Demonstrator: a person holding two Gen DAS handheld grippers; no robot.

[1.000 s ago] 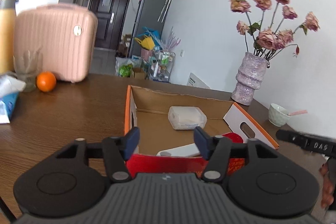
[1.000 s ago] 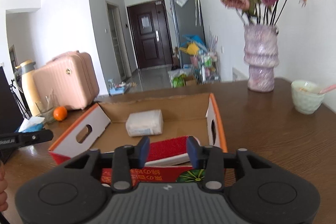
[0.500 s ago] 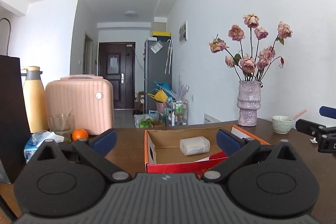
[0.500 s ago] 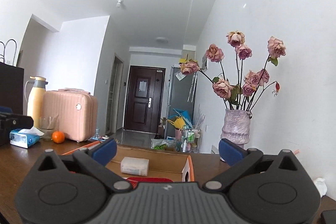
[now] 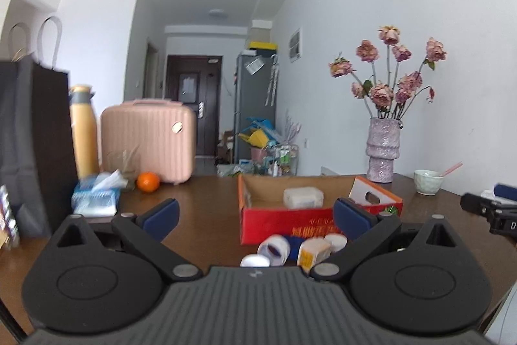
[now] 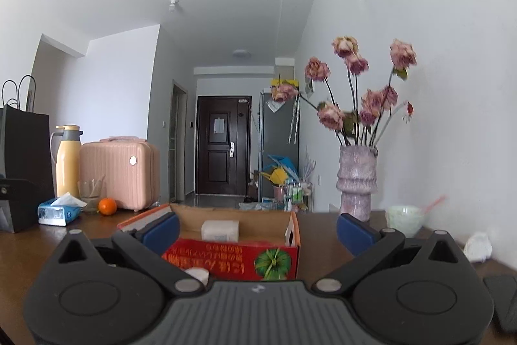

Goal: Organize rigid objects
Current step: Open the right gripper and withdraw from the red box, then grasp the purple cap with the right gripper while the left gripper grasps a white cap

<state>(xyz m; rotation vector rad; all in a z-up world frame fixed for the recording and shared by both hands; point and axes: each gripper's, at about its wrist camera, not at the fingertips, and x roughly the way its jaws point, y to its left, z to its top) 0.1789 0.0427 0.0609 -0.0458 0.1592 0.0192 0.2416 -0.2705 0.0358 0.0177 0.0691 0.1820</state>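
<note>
A red and orange cardboard box (image 5: pixel 320 223) (image 6: pixel 232 257) stands open on the brown table, with a white plastic container (image 5: pixel 303 197) (image 6: pixel 220 229) inside. Several small jars and a yellow-white carton (image 5: pixel 314 250) lie on the table in front of the box, just ahead of my left gripper (image 5: pixel 255 212). My left gripper is wide open and empty. My right gripper (image 6: pixel 257 230) is wide open and empty, a short way in front of the box. One white jar lid (image 6: pixel 197 274) shows by its left finger.
A pink case (image 5: pixel 148 139), yellow flask (image 5: pixel 83 131), black bag (image 5: pixel 32 147), tissue pack (image 5: pixel 95 194), glass and orange (image 5: pixel 148 181) stand at the left. A vase of flowers (image 5: pixel 383 151) and a small bowl (image 5: pixel 428 181) stand at the right.
Both grippers opened wide and pulled back from the box. The small jars in front of the box have come into the left wrist view.
</note>
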